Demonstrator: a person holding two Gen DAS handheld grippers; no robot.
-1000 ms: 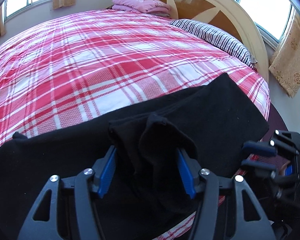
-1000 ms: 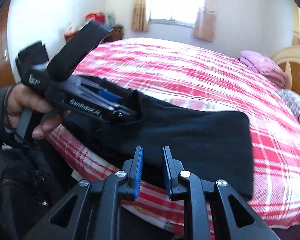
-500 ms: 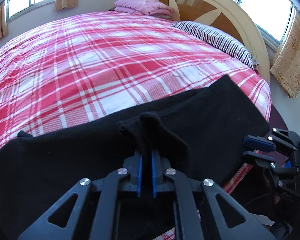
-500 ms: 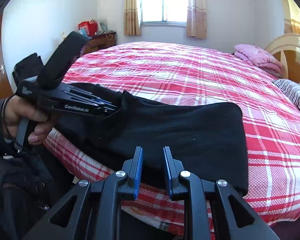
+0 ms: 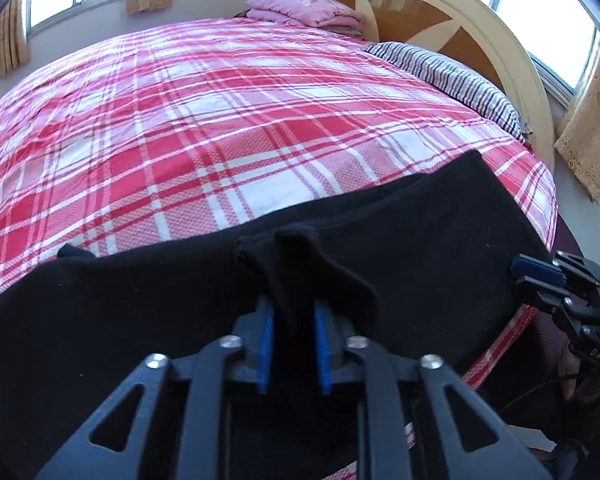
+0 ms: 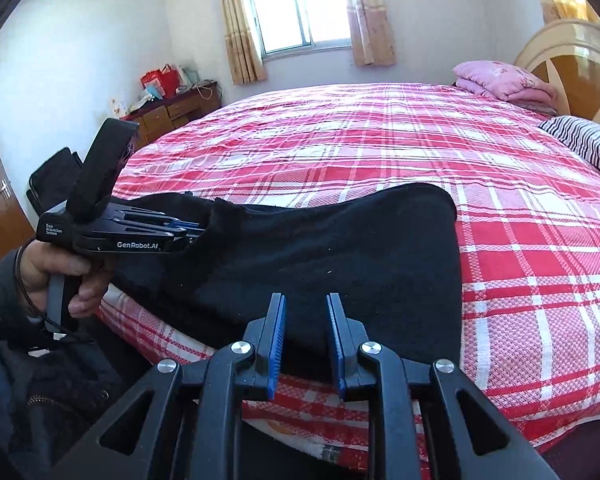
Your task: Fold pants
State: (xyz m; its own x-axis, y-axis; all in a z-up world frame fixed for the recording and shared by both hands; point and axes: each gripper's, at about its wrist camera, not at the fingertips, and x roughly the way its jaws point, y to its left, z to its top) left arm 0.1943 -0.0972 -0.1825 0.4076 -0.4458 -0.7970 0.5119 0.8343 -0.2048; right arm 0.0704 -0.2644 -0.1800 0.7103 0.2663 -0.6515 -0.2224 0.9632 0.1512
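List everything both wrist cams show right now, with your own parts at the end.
pants: one, black, laid along the near edge of the bed
bedspread: one, red and white plaid, covering the bed
folded blanket: one, pink, at the head of the bed
pillow: one, dark and white stripes, by the headboard
headboard: one, cream and brown, arched
curtains: beige, at the windows
dresser: one, brown, far wall, with red bags on top
left claw: black with blue pads, a bunched fold of the pants between the pads, jaws opening
right claw: black with blue pads, apart, nothing between them, over the pants' near edge
left hand: dark sleeve, gripping the claw handle
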